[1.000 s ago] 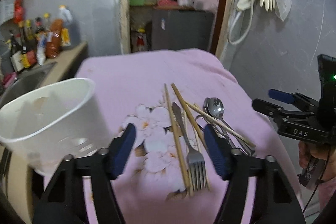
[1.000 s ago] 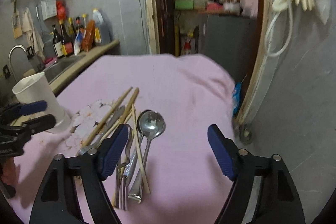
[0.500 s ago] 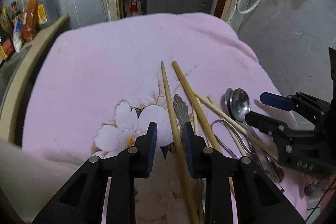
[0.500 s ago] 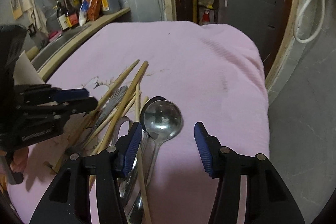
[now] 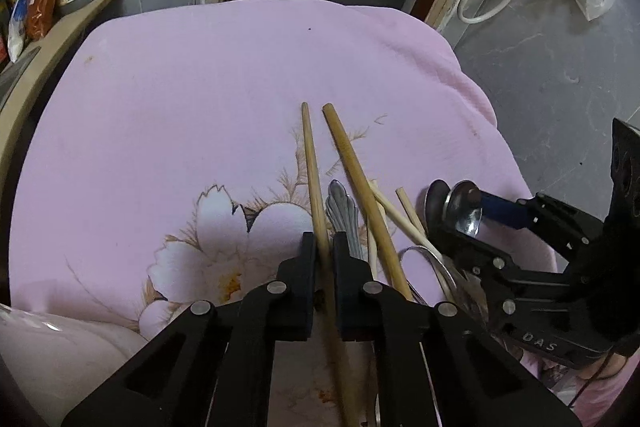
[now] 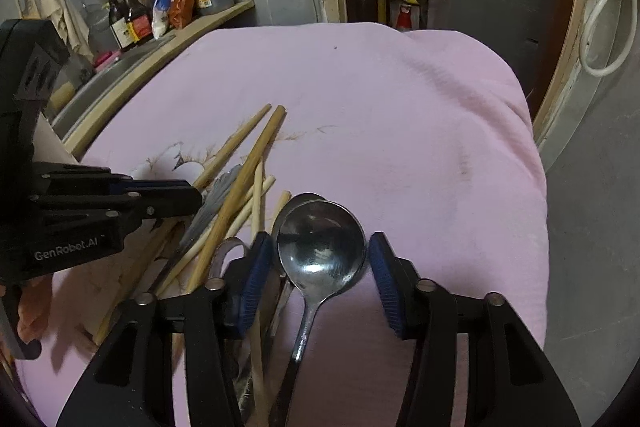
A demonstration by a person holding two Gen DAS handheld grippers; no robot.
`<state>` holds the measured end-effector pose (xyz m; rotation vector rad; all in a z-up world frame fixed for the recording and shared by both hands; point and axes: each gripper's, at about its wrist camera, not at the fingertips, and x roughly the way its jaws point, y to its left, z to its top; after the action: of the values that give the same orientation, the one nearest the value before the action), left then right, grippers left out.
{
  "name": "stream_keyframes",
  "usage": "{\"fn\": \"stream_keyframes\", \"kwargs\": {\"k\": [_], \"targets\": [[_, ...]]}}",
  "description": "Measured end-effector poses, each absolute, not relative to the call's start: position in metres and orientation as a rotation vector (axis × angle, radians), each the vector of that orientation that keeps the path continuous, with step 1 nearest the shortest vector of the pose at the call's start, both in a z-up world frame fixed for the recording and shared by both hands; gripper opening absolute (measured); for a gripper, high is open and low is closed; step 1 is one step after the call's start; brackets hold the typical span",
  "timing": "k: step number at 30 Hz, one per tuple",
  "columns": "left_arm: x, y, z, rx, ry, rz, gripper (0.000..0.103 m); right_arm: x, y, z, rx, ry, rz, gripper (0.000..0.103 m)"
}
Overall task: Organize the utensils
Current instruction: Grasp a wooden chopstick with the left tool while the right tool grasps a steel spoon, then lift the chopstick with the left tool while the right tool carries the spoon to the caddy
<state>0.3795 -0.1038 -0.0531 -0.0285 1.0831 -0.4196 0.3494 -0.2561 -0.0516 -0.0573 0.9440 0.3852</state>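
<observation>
The pink cloth (image 5: 200,99) with the flower print covered the whole surface, and all the utensils sat in a loose heap near its front edge. The left tongs (image 5: 324,247) were clamped on one long wooden chopstick (image 5: 310,155), the leftmost of the pile, right beside a second chopstick (image 5: 352,163) and a fork handle (image 5: 340,203). The right tongs (image 6: 320,259) were closing around the bowl of the metal spoon (image 6: 322,247), pads not quite touching it yet, spoon lying flat on the cloth.
</observation>
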Motion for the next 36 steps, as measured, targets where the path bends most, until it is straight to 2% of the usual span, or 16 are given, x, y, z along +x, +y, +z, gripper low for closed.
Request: {"fn": "stream_keyframes", "kwargs": {"k": [5, 11, 20, 27, 28, 29, 36], "targets": [[0.369, -0.099, -0.050, -0.093, 1.093, -0.434, 0.004, 0.343, -0.261, -0.051, -0.031, 0.934, 0.389, 0.039], [0.330, -0.092, -0.033, -0.119, 0.997, -0.430, 0.004, 0.320, -0.261, -0.038, -0.042, 0.837, 0.370, 0.039], [0.272, -0.092, 0.005, -0.193, 0.664, -0.404, 0.004, 0.255, -0.256, -0.002, -0.117, 0.460, 0.334, 0.038], [0.245, -0.066, 0.043, -0.281, 0.426, -0.358, 0.004, 0.237, -0.246, 0.034, -0.121, 0.265, 0.321, 0.037], [0.244, -0.061, 0.050, -0.286, 0.403, -0.353, 0.004, 0.239, -0.242, 0.041, -0.121, 0.244, 0.324, 0.034], [0.244, -0.054, 0.059, -0.295, 0.373, -0.345, 0.004, 0.239, -0.239, 0.049, -0.122, 0.222, 0.327, 0.007], [0.238, 0.004, 0.092, -0.362, 0.319, -0.286, 0.004, 0.256, -0.222, 0.072, -0.080, 0.221, 0.405, 0.005]]}}
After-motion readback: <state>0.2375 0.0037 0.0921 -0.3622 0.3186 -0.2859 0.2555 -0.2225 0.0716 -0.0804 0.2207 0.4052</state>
